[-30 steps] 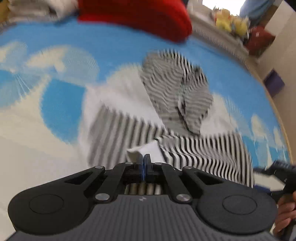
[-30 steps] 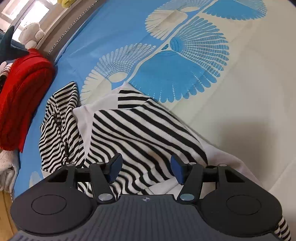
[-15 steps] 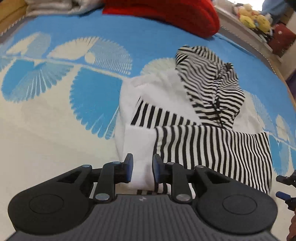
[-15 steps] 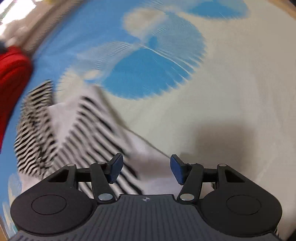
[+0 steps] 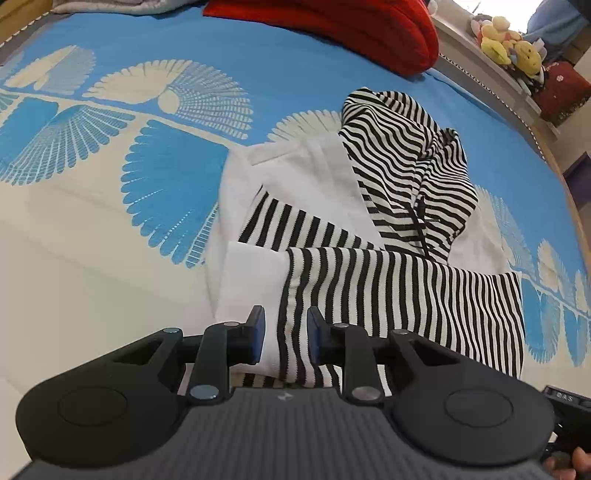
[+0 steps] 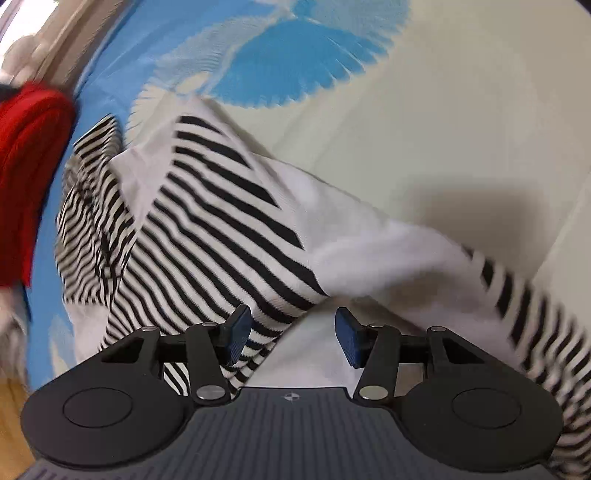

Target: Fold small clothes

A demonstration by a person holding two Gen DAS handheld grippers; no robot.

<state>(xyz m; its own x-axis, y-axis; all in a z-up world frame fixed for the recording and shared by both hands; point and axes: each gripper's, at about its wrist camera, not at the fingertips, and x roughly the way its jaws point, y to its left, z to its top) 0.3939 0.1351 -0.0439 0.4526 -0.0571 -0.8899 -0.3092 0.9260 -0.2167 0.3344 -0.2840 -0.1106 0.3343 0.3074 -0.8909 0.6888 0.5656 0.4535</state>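
Between parted left gripper (image 5: 285,334) jaws lies the striped garment's (image 5: 388,280) near edge.

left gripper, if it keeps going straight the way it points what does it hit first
Probably the sleeve folded across the hoodie: the open left gripper frames its white cuff and first stripes. Depth is unclear.

1. A home bedroom: the whole work surface is a bed, covered by a blue and cream bedsheet (image 5: 122,229) printed with fan shapes.
2. At the far edge of the bedsheet lies a red knitted blanket (image 5: 332,26), bunched up.
3. Beyond the bedsheet's far right corner, a ledge carries yellow plush toys (image 5: 509,48).
4. Just past the bedsheet's near left corner in the right wrist view, wooden flooring (image 6: 11,417) shows.
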